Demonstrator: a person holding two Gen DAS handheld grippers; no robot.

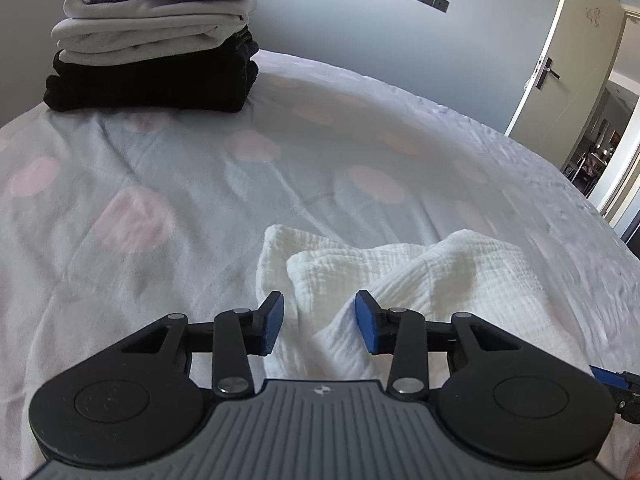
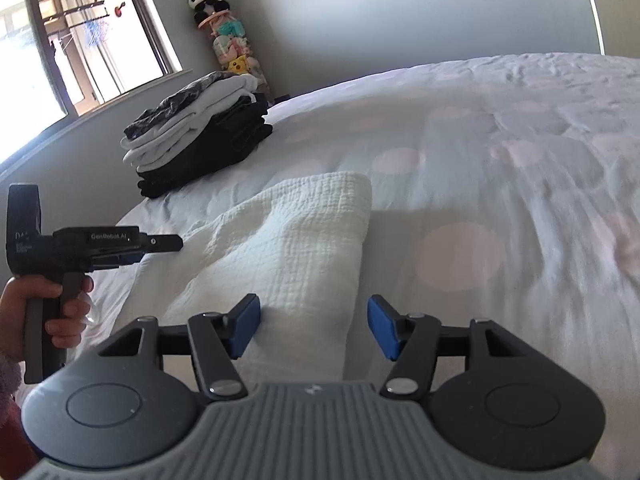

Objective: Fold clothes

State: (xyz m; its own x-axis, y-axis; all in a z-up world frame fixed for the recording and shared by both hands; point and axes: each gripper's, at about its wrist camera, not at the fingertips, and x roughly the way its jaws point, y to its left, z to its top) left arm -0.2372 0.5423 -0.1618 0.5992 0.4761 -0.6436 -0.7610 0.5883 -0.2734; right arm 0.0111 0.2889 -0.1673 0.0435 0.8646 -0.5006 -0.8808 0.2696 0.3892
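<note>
A white crinkly cloth (image 1: 404, 280) lies on the bed (image 1: 160, 184), low and a bit right of the middle in the left wrist view. It is partly folded, with bumps and a flap on top. The left gripper (image 1: 319, 322) is at the bottom of that view, right over the near edge of the cloth. Its two blue pads (image 1: 272, 324) are spread apart and pinch nothing; the cloth shows in the gap between them. In the right wrist view the same cloth (image 2: 288, 240) runs from the bottom middle up toward the center, with one square corner at its far end. The right gripper (image 2: 314, 326) sits at the bottom of that view, its blue pads (image 2: 244, 326) also spread wide and holding nothing, with the cloth edge under the gap. At the left of this view a hand (image 2: 44, 312) holds the handle of the left gripper (image 2: 160, 246), which points at the cloth. A pile (image 1: 156, 44) of folded clothes, dark at the bottom, white in the middle and a flowery one on top, sits on the bed at the upper left, well apart from the cloth. The bed cover is pale with big pink dots. A door (image 1: 560, 60) stands open at the right.
</note>
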